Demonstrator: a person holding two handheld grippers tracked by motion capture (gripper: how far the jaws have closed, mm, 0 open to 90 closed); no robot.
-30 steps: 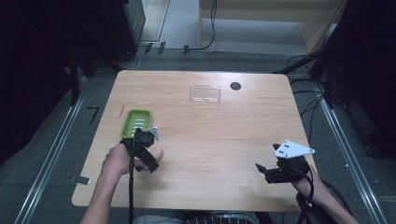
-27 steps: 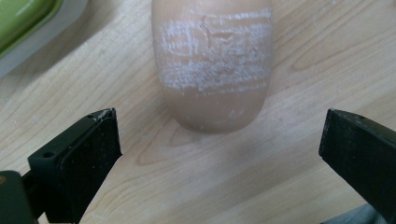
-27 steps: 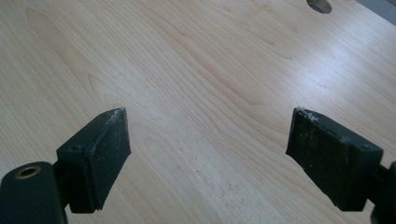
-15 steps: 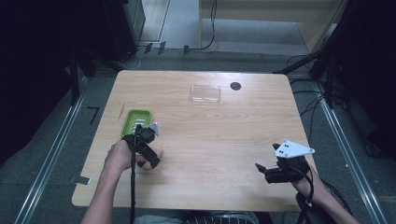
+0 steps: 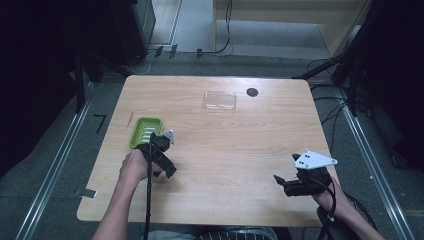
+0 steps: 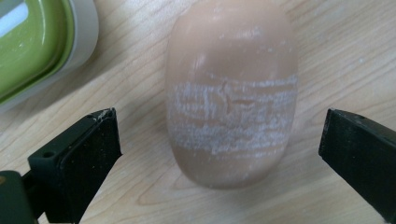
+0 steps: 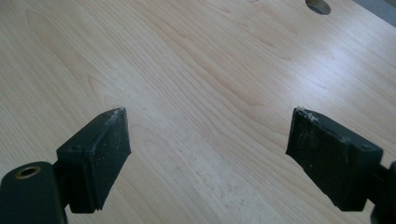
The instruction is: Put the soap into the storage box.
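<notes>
Tan soap (image 6: 232,95) lies flat on the wooden surface (image 5: 225,150) between the wide-open jaws of the left gripper (image 6: 219,154), touching neither jaw, with the green dish (image 6: 35,44) just beside it at the upper left of the left gripper view. From the high view, the left gripper (image 5: 162,150) sits right next to the dish (image 5: 145,131) near the surface's left edge. Well apart at the near right, the right gripper (image 5: 287,184) holds nothing, its jaws spread wide over bare wood.

A lab or workshop. The wooden table (image 5: 220,145) stands on grey floor, rails (image 5: 50,170) at 3 and 9 o'clock, cables (image 5: 220,47) at 12.
</notes>
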